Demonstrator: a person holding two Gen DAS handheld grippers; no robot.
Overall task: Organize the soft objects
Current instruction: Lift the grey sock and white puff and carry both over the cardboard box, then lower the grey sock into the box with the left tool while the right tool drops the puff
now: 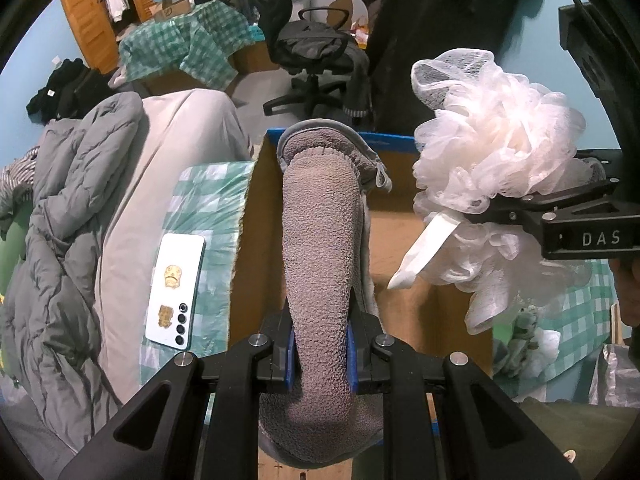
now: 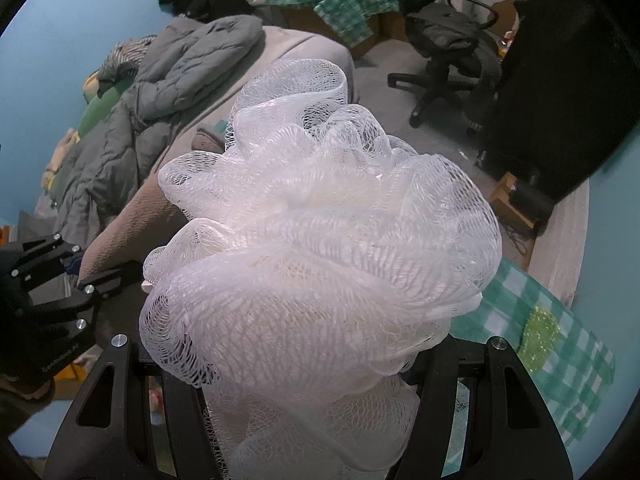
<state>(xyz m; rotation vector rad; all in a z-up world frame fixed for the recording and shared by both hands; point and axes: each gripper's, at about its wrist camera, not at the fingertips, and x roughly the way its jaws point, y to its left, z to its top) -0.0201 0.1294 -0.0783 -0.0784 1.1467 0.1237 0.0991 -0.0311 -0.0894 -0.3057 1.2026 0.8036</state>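
Note:
My left gripper [image 1: 320, 360] is shut on a long grey fleecy slipper [image 1: 320, 220], its blue pads [image 1: 290, 360] pressing both sides. The slipper hangs over an open cardboard box [image 1: 256, 240] with a blue-taped far rim. To the right, my right gripper [image 1: 520, 196] is shut on a white mesh bath pouf [image 1: 500, 132], whose white ribbon loop [image 1: 420, 256] dangles over the box. In the right wrist view the pouf [image 2: 320, 240] fills the middle and hides most of the right gripper [image 2: 312, 360]. At the left edge there, the left gripper [image 2: 76, 268] holds the slipper [image 2: 132, 216].
A white phone [image 1: 176, 288] lies on a green checked cloth left of the box. A grey quilt [image 1: 60, 220] covers the bed further left. An office chair [image 1: 316, 60] stands on the floor behind. A glittery green scrubber [image 2: 540, 336] lies on checked cloth at the right.

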